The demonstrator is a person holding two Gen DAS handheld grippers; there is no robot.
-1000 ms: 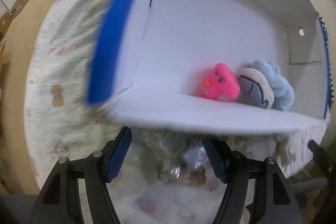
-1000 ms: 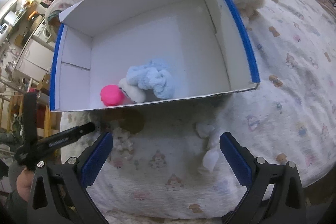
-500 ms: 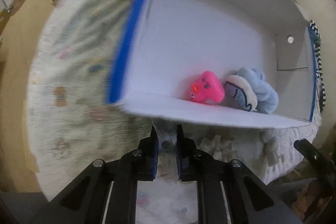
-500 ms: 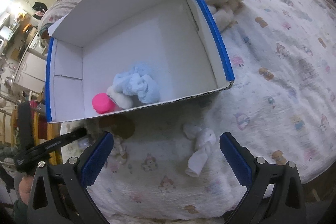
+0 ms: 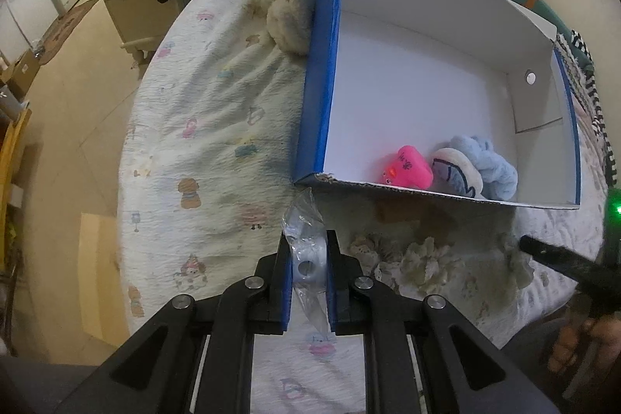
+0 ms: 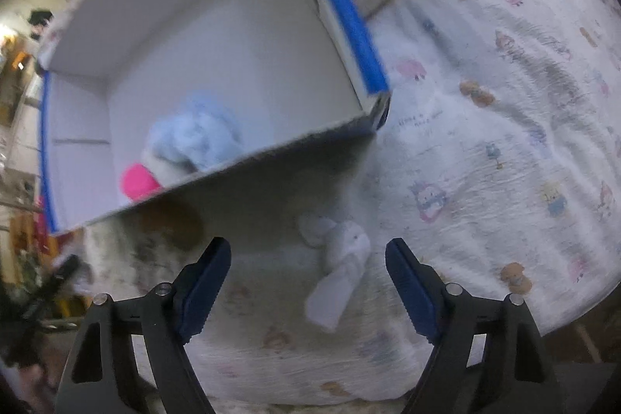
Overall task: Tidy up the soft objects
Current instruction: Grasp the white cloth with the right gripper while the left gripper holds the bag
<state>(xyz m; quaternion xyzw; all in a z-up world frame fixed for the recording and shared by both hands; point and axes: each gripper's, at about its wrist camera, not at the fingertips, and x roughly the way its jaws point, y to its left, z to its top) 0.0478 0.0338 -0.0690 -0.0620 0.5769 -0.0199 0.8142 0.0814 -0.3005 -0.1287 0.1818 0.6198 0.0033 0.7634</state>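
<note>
The right wrist view is motion-blurred, so the knotted white sock (image 6: 337, 270) on the cartoon-print bedsheet (image 6: 504, 142) shows only roughly. The right gripper (image 6: 308, 282) is spread wide around it, touching nothing. The left gripper (image 5: 308, 270) is clamped on a clear plastic bag holding a white roll (image 5: 306, 258), near the white, blue-edged cardboard box (image 5: 318, 64), which contains a pink rubber toy (image 5: 409, 169) and light blue fluffy slippers (image 5: 477, 169).

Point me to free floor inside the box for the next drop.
The white box floor is bare from the blue left wall back to the far wall. Crowded: front right corner, holding the pink toy and blue plush.
</note>
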